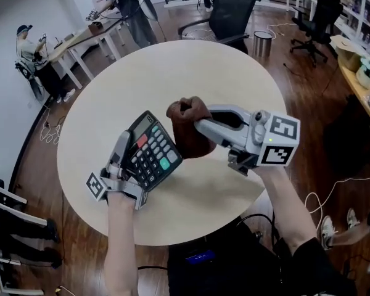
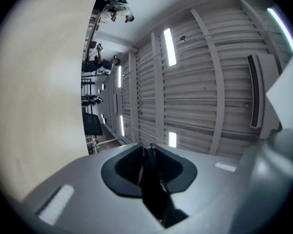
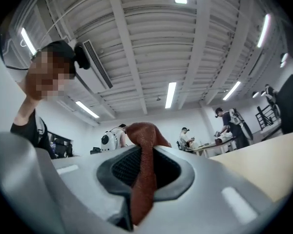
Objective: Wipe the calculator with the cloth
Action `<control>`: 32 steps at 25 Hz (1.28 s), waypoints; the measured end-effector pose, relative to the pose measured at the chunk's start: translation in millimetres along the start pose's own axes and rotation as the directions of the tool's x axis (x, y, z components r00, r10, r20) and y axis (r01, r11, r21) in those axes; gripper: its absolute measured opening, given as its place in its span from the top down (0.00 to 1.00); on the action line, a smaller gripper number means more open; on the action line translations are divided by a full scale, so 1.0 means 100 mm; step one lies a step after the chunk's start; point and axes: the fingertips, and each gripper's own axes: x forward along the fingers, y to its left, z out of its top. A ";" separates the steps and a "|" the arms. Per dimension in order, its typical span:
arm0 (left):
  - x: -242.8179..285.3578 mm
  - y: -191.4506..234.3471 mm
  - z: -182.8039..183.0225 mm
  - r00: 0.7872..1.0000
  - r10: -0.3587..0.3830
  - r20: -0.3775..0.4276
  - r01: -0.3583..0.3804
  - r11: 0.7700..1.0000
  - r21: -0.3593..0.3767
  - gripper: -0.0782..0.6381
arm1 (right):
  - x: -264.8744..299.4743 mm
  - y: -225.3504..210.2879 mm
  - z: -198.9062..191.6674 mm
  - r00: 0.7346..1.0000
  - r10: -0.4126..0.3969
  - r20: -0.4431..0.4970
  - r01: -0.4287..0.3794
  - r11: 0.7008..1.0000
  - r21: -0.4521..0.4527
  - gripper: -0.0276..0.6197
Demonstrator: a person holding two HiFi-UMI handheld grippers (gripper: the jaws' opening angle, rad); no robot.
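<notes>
Round pale counter in an open office, with desks and chairs standing behind. The calculator is hanging clear above the counter's near side, keys tilting up toward the head view. The left gripper is pinching its left edge, fingers pressing together on the thin body. Judgement: this is leaving the keypad exposed and braced. The brown cloth is bunching against the calculator's upper right corner. The right gripper is clamping its fingers on the cloth, leaving a wad free for wiping.

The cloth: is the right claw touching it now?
Touching. The right gripper view shows the cloth pinched between the shut jaws of the right claw, one end bunched beyond them.
</notes>
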 end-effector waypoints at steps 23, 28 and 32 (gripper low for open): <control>-0.16 0.40 0.40 0.897 0.220 0.384 -0.254 0.966 0.040 0.82 | -0.09 -0.02 -0.20 0.942 -0.337 -0.007 0.330 0.926 -0.185 0.88; -0.17 0.34 0.36 0.858 0.224 0.463 -0.267 0.963 0.030 0.82 | 0.24 0.14 -0.38 0.900 -0.434 -0.027 0.391 0.835 -0.387 0.88; -0.22 0.32 0.38 0.834 0.218 0.507 -0.275 0.961 0.039 0.82 | 0.34 0.41 -0.65 0.922 -0.374 -0.098 0.310 0.867 -0.391 0.88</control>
